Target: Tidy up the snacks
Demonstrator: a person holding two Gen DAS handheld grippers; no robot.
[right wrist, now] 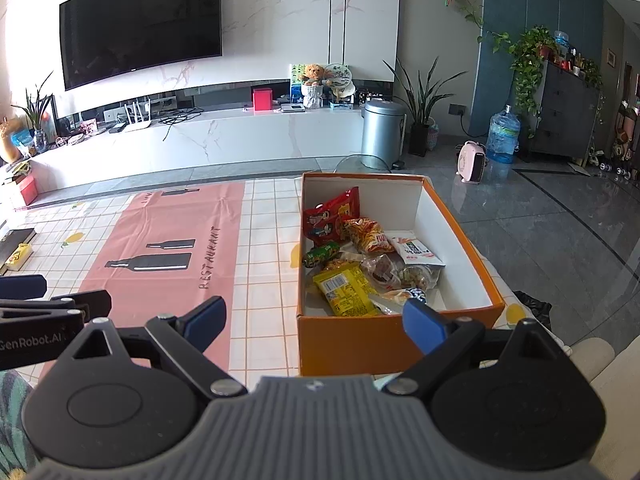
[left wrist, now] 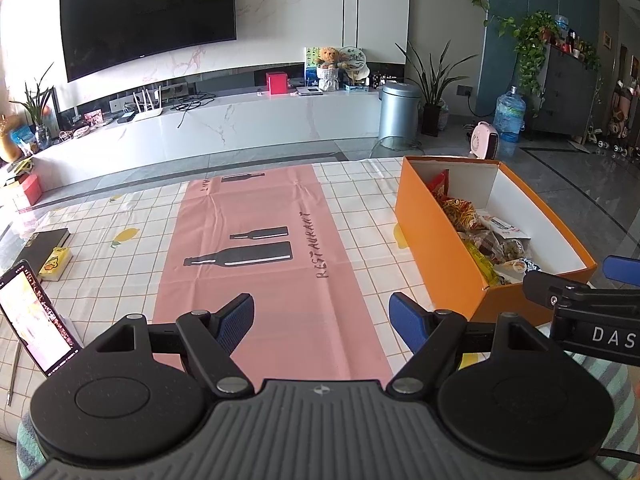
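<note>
An orange box point(right wrist: 360, 340) with a white inside stands on the right of the table and holds several snack packets: a red one point(right wrist: 332, 216), a yellow one point(right wrist: 346, 288), a white one point(right wrist: 414, 250). The box also shows in the left wrist view point(left wrist: 432, 236). My right gripper point(right wrist: 316, 320) is open and empty, just in front of the box's near wall. My left gripper point(left wrist: 322, 320) is open and empty over the pink mat point(left wrist: 256, 240). The right gripper also shows at the right edge of the left wrist view point(left wrist: 580, 292).
A checked tablecloth point(left wrist: 352, 208) covers the table. A phone point(left wrist: 32, 320), a dark book point(left wrist: 46, 244) and a small yellow box point(left wrist: 56, 264) lie at the table's left. A TV console, a bin point(right wrist: 382, 132) and floor lie beyond the table.
</note>
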